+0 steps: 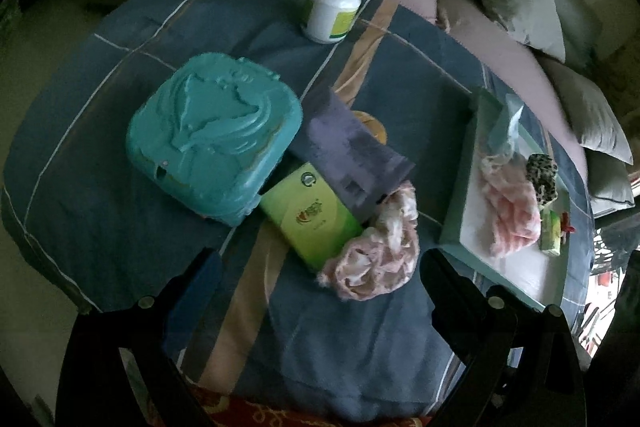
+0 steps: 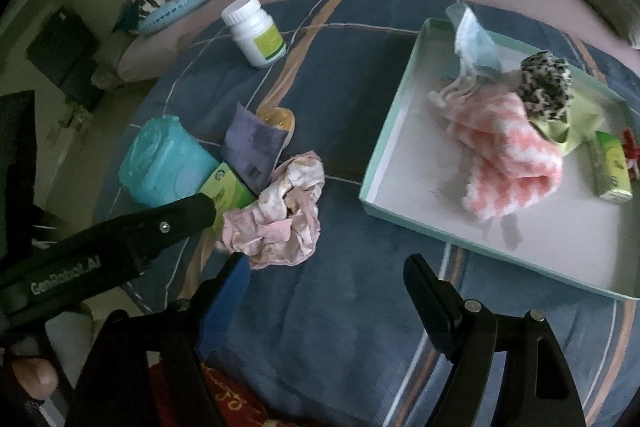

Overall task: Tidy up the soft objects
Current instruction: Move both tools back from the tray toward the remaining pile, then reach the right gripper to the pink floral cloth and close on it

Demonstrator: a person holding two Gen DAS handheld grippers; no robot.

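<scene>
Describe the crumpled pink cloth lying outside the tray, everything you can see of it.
The crumpled pink cloth is thin, soft-looking fabric, pale pink with white patches, bunched into a loose wrinkled heap. It lies on the blue striped bedcover, left of the tray and apart from it. Its far edge touches the green box and the purple packet. No gripper touches it.

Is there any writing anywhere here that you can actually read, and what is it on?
"GenRobot.AI": white letters on the left gripper, seen in the right wrist view.
Green box: a logo and print, too blurred to read.
White bottle: green label, unreadable.
Purple packet: a barcode, too small to read.
</scene>
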